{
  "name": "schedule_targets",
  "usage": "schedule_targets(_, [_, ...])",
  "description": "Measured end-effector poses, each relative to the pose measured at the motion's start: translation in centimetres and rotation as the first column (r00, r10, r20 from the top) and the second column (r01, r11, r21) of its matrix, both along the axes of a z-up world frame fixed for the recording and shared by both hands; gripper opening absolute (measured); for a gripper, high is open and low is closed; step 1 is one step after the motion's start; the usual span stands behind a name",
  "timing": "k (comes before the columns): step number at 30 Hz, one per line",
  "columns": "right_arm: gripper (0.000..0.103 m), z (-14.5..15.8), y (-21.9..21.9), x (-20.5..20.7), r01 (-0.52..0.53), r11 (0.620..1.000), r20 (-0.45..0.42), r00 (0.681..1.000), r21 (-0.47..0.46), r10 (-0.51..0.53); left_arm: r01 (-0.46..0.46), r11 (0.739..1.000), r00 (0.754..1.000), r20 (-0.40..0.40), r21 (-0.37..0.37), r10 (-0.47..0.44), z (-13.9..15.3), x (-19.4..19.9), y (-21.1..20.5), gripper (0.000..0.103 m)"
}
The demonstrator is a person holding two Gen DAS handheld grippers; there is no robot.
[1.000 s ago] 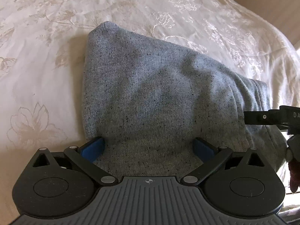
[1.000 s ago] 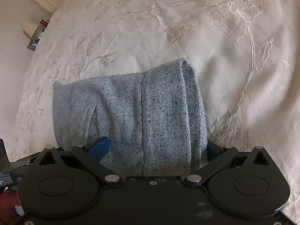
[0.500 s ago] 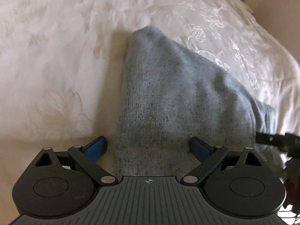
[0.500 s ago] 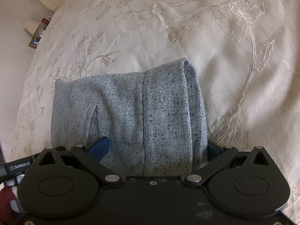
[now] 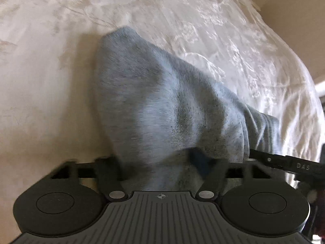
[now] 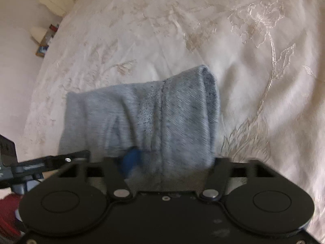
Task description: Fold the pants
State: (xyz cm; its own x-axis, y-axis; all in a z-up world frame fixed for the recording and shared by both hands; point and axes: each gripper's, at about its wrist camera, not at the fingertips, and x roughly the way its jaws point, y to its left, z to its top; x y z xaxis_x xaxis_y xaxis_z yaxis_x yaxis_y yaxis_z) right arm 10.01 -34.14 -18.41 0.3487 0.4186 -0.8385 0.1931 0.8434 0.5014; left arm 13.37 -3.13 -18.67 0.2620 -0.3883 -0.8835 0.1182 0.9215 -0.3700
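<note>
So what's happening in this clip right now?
A person is folding heathered grey knit pants on a cream embroidered bedspread, with a handheld tool in each hand. The left tool and the right tool have both just been closing, each with the near edge of the folded fabric between its fingers. The bundle still rests on the bed.

I can read only one bit of writing. It is the pale letters "DAS" on the thin black bar (image 5: 292,161) that pokes in from the side, by my other gripper. The letters run off into a blur, so more may follow that I cannot make out. A small round mark with a cross (image 5: 161,196) sits on my grey ribbed plate (image 5: 158,219), but it is no word.
</note>
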Motion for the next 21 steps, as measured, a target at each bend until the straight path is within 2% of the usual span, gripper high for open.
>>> schedule_targets(1, [0.037,0.5,0.1,-0.2,0.006,1.000,0.008,1.000,0.004,-0.006,-0.011,1.000,1.000,0.010,0.011,0.011,0.5,-0.1,0.3,0.031])
schedule_targets(4, [0.031,2.6,1.1,-0.7,0.004,1.000,0.039,0.999,-0.024,-0.003,-0.039,0.999,0.998,0.044,-0.002,0.039,2.3,-0.9,1.3,0.020])
schedule_targets(6, [0.030,4.2,2.3,-0.9,-0.003,0.999,0.069,0.998,-0.044,0.006,-0.038,0.999,0.997,0.072,-0.009,0.038,3.4,-1.4,2.0,0.017])
schedule_targets(11, [0.029,8.3,5.7,-0.8,-0.013,1.000,0.146,0.989,-0.018,0.015,-0.023,0.999,0.987,0.155,-0.040,0.029,6.4,-2.2,4.3,0.015])
schedule_targets(14, [0.029,10.4,9.2,0.1,-0.059,0.998,0.186,0.981,-0.006,0.059,-0.028,0.997,0.972,0.231,-0.075,0.045,8.8,-2.8,7.0,0.012])
schedule_targets(16, [0.029,11.7,12.1,0.9,-0.101,0.995,0.229,0.968,-0.005,0.100,-0.036,0.996,0.966,0.254,-0.077,0.055,10.0,-2.8,9.0,0.012])
schedule_targets(18, [0.029,12.9,14.7,1.7,-0.125,0.992,0.256,0.959,-0.007,0.123,-0.039,0.996,0.963,0.264,-0.077,0.058,10.5,-2.5,10.9,0.012])
schedule_targets(21, [0.027,14.6,17.4,2.9,-0.114,0.993,0.278,0.955,0.026,0.103,-0.063,0.992,0.969,0.230,-0.111,0.087,10.0,-2.1,13.7,0.013])
